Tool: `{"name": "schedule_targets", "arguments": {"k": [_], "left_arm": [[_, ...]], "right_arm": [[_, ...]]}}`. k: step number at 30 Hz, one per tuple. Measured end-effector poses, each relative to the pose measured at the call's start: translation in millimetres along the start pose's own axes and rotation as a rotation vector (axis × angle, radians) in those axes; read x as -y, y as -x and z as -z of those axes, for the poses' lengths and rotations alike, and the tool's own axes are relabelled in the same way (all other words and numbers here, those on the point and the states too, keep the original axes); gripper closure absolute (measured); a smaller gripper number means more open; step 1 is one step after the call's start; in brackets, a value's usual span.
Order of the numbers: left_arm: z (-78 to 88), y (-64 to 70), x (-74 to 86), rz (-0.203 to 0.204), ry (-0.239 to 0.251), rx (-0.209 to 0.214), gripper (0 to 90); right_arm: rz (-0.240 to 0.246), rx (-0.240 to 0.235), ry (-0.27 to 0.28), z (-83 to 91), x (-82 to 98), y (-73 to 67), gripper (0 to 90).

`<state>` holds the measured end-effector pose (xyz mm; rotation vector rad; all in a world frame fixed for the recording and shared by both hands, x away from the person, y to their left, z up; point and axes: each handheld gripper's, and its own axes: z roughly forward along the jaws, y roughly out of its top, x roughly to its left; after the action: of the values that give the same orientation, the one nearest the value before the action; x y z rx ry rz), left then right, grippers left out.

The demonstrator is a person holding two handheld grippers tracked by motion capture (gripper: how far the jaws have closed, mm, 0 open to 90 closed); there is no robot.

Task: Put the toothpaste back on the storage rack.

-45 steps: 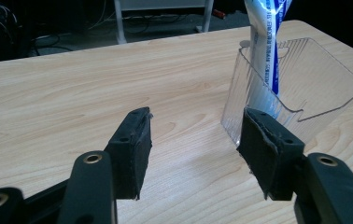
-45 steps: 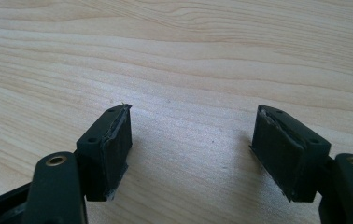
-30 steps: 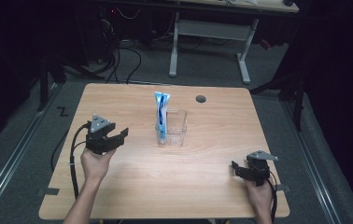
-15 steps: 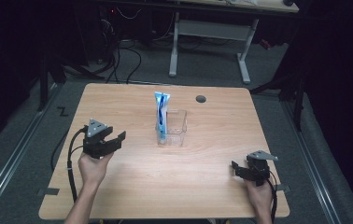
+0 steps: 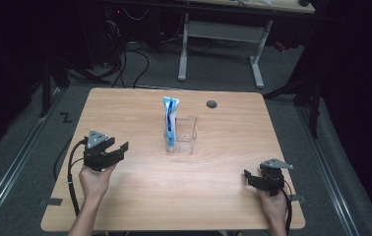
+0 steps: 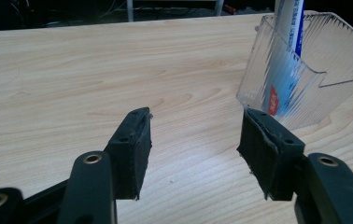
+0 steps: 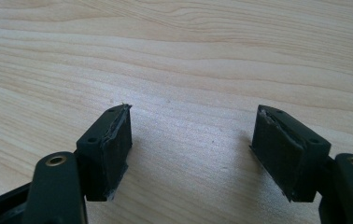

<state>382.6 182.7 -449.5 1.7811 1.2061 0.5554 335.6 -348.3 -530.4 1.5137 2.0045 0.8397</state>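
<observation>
A clear ribbed plastic container (image 5: 185, 135) stands at the table's middle, and a blue and white tube (image 5: 170, 120) stands upright in its left end. In the left gripper view the container (image 6: 314, 70) is at the upper right with the tube (image 6: 290, 28) inside. My left gripper (image 5: 117, 151) is held over the table left of the container, apart from it. Its jaws (image 6: 194, 114) are open with only bare wood between them. Near the table's front right corner my right gripper (image 5: 249, 179) is also open, and between its jaws (image 7: 193, 109) there is only tabletop.
The wooden table (image 5: 139, 196) has a round cable hole (image 5: 211, 104) at the back right of the container. Behind the table stands a white desk frame (image 5: 223, 34), with cables on the dark floor. A black cable (image 5: 71, 172) trails from the left gripper.
The left gripper has drifted a little toward the near edge of the table. The right gripper, the container and the tube have not moved.
</observation>
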Motion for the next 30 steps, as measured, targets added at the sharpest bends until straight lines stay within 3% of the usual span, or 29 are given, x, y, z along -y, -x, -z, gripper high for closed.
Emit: {"name": "schedule_targets", "arguments": {"k": [13, 30], "left_arm": [[1.6, -3.4, 11.2, 0.024, -0.01, -0.007, 43.5], [-3.9, -3.3, 26.5, 0.023, -0.056, -0.019, 43.3]], "right_arm": [[0.0, 0.0, 0.0, 0.0, 0.0, 0.0, 28.3], [0.0, 0.0, 0.0, 0.0, 0.0, 0.0, 28.3]]}}
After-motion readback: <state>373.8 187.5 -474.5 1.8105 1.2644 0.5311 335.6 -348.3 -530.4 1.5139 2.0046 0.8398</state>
